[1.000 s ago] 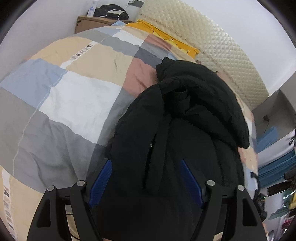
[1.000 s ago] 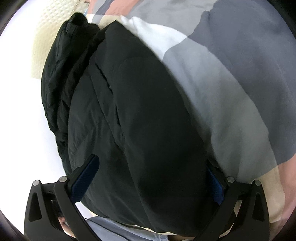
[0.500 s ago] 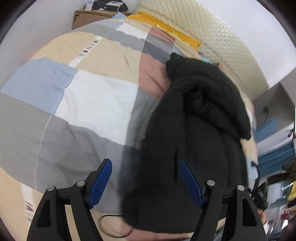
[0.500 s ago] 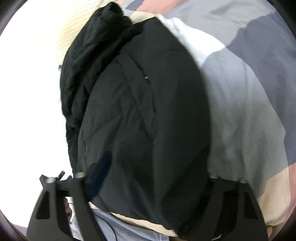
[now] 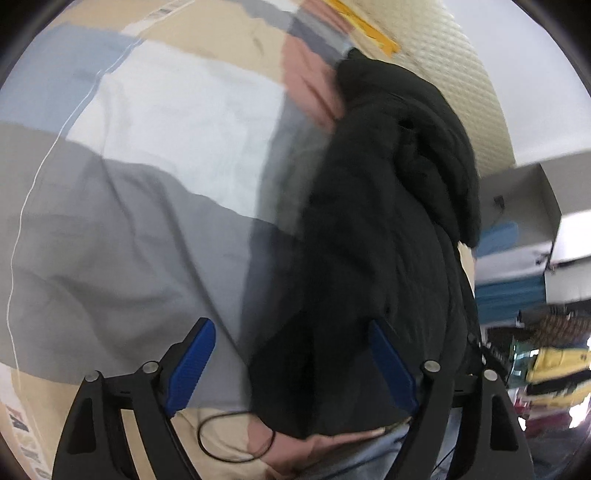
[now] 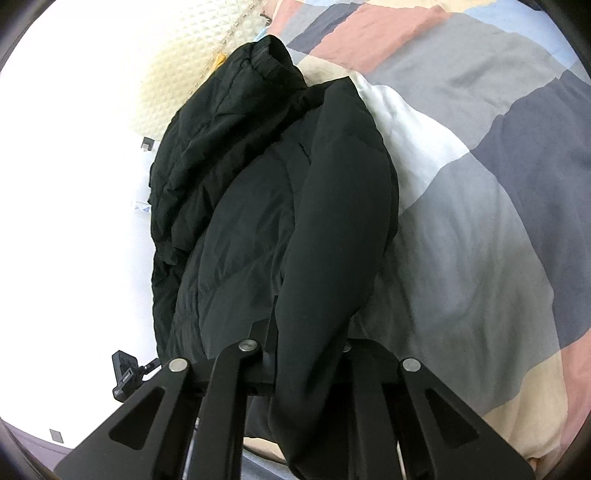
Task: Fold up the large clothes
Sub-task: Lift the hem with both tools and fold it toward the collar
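A large black padded jacket point(image 5: 388, 206) lies bunched on a patchwork bed cover point(image 5: 155, 155). It also fills the middle of the right wrist view point(image 6: 258, 206). My left gripper point(image 5: 291, 365) is open, its blue pads point(image 5: 190, 363) apart, over the jacket's near left edge and the grey patch. My right gripper point(image 6: 308, 343) is shut on a thick fold of the jacket point(image 6: 332, 258), likely a sleeve, which passes between the jaws and hangs toward the camera.
A cream quilted headboard point(image 5: 454, 62) stands behind the jacket, with a yellow pillow point(image 5: 365, 26) at the bed's far end. A thin black cable loop point(image 5: 236, 437) lies near the bed's front edge. Shelves and clutter point(image 5: 546, 347) are at the right.
The right gripper went from wide open over the jacket to shut on a fold of it. The left gripper stayed open and shifted left, off the jacket's middle toward its edge.
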### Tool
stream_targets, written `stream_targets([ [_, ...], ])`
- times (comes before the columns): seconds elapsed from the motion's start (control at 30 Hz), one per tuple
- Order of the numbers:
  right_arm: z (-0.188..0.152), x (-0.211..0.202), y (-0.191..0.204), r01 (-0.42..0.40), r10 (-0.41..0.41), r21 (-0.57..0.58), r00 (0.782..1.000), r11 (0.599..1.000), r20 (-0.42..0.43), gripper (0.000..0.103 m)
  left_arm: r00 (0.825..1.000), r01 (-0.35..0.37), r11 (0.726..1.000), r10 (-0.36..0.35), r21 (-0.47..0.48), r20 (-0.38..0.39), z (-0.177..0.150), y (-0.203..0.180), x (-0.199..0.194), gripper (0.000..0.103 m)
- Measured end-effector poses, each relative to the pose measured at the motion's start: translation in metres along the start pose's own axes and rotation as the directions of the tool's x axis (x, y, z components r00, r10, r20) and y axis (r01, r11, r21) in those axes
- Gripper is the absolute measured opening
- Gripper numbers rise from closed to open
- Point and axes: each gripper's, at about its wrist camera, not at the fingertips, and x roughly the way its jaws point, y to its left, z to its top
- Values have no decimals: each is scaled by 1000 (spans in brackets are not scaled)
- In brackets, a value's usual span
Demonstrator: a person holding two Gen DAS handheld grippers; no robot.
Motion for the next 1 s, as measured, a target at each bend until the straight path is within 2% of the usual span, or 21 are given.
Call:
stream_targets([
  [0.17,1,6,-3,12,-12,31,1000,999,-12,11,994,110,993,-110,-31,-14,8,12,14,88],
  [0.23,1,7,-6,13,-12,45,1000,999,-16,11,979,201,979,-202,-23,-24,9,10,17,87],
  [0.3,2,9,-7,17,-16,55,1000,998,-21,12,956,292,956,-292,4,-22,9,6,15,87],
  [0.37,2,9,-8,20,-18,56,1000,998,-23,13,942,334,942,-333,33,-30,8,-1,17,87],
  [0.5,2,14,-12,31,-28,82,999,996,-34,17,948,302,949,-290,87,-128,5,-21,43,85],
  [0.53,2,13,-14,34,-31,90,999,995,-35,19,941,316,941,-296,118,-164,3,-30,50,80],
  [0.63,2,14,-23,51,-46,133,998,990,-39,27,938,314,929,-272,195,-216,0,-51,61,77],
  [0.77,2,17,-29,47,-39,158,998,986,-52,35,936,299,940,-256,164,-242,1,-64,65,68],
  [0.8,2,20,-28,42,-33,152,997,988,-65,38,939,285,943,-237,174,-250,0,-68,67,59],
  [0.83,2,22,-26,34,-23,147,997,989,-76,46,940,273,945,-222,181,-259,0,-70,68,50],
  [0.87,2,25,-23,28,-17,134,996,991,-88,49,939,267,946,-212,185,-270,-1,-73,69,45],
  [0.93,2,27,-18,31,-22,103,996,994,-90,48,936,255,948,-193,189,-296,-5,-77,70,29],
  [1.0,3,22,-14,30,-24,83,998,996,-66,25,939,240,955,-183,174,-292,-5,-76,67,21],
])
